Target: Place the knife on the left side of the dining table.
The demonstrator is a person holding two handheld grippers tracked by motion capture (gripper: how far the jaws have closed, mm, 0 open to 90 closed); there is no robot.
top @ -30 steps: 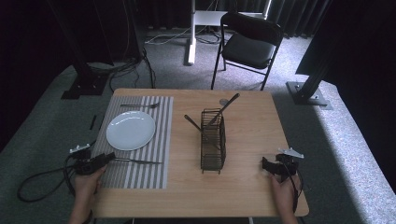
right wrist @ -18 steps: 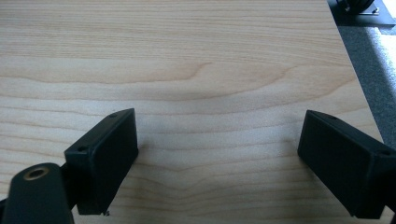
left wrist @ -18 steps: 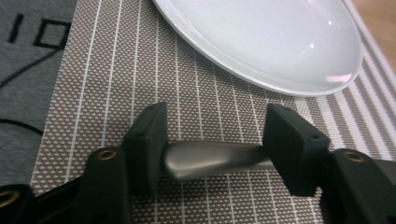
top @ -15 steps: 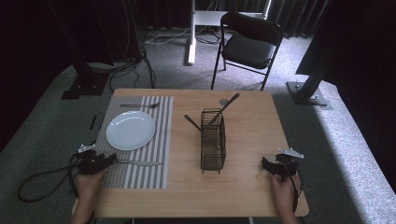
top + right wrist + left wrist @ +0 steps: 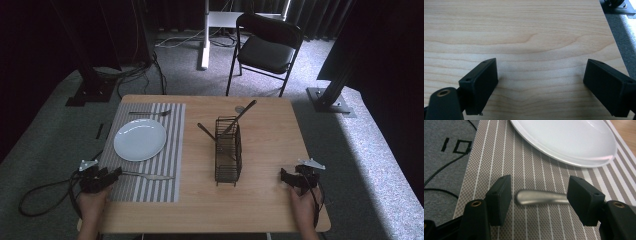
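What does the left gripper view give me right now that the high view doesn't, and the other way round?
Left gripper view: the left gripper has its fingers on either side of the metal utensil's rounded handle end. There are gaps on both sides and nothing is pressing; the jaws have just been opening.
High view: the wire rack mid-table, the fork at the far end of the placemat, and the right gripper open over the bare table.
Both: the white plate, the striped placemat, and that utensil lying beside the plate.
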